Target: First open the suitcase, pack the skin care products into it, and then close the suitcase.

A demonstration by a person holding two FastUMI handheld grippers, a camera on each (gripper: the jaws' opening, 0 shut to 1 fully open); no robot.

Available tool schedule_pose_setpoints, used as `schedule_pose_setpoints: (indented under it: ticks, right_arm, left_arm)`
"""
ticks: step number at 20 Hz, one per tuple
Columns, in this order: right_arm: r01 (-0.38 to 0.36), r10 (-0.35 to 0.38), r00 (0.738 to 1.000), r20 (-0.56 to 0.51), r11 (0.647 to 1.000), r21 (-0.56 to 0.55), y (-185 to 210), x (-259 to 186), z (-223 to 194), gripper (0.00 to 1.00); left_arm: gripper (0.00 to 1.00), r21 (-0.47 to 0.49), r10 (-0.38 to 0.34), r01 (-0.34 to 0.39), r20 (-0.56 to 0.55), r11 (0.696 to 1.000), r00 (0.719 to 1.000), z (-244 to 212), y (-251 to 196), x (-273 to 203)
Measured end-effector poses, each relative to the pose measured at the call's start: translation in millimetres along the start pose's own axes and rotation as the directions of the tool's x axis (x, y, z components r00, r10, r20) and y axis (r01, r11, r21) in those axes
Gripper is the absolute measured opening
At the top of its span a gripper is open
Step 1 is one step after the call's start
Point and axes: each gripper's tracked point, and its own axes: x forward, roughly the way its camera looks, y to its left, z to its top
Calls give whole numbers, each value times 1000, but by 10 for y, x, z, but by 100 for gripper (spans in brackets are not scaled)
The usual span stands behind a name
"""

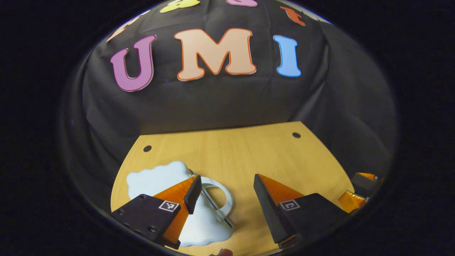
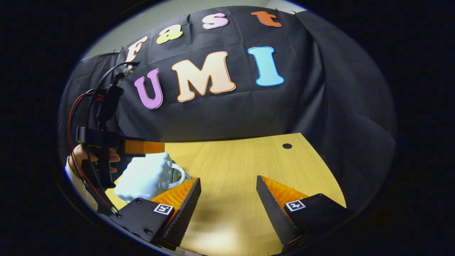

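The suitcase (image 1: 156,179) near the desk's left edge is plain white, cloud-shaped, with a white handle (image 1: 222,197). The desk (image 1: 234,156) is pale yellow wood grain with two dark round holes (image 1: 296,135).

Lighting: dim booth, light falling from above and front onto the wooden table (image 2: 241,167), with a soft bright patch of glare near its front edge in the right gripper view. Shadows: dark cloth wall (image 1: 213,103) swallows detail. Optics: heavy fisheye bending at edges, rim darkened; centre sharp, nearest finger bases slightly soft.
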Motion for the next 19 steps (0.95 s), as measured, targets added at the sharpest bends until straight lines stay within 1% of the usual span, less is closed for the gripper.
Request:
schedule_pose_setpoints:
  ticks: [3, 5, 6, 8, 9, 10, 12, 15, 19]
  right_arm:
    - [8, -8, 1000, 30, 1000, 11, -7, -78, 83, 98]
    - [12, -13, 998, 62, 1000, 21, 11, -163, 172, 99]
    - [16, -18, 997, 80, 1000, 23, 19, -203, 223, 99]
    - [26, -29, 992, 121, 999, 26, 43, -271, 311, 99]
    - [29, -33, 990, 137, 999, 27, 67, -310, 333, 98]
    - [34, -37, 989, 144, 999, 26, 97, -333, 340, 98]
    - [45, -46, 987, 151, 999, 11, 155, -378, 342, 98]
    - [62, -57, 986, 159, 998, -24, 236, -468, 340, 98]
    - [80, -69, 982, 177, 995, -56, 356, -573, 367, 98]
  left_arm:
    - [88, -84, -22, 30, 93, 996, 995, 57, -71, -347]
    - [87, -141, -26, 43, 124, 989, 992, 23, -78, -532]
    - [86, -151, -28, 46, 120, 988, 992, -46, -71, -602]
    - [87, -142, -28, 45, 118, 989, 993, -134, -27, -717]
    - [90, -127, -28, 41, 107, 991, 994, -182, 12, -751]
    - [90, -117, -30, 41, 96, 992, 995, -257, 32, -779]
    - [91, -96, -38, 45, 81, 994, 996, -312, 27, -799]
    - [91, -96, -65, 72, 72, 993, 995, -400, 23, -839]
    - [91, -90, -70, 74, 53, 993, 996, -522, 125, -937]
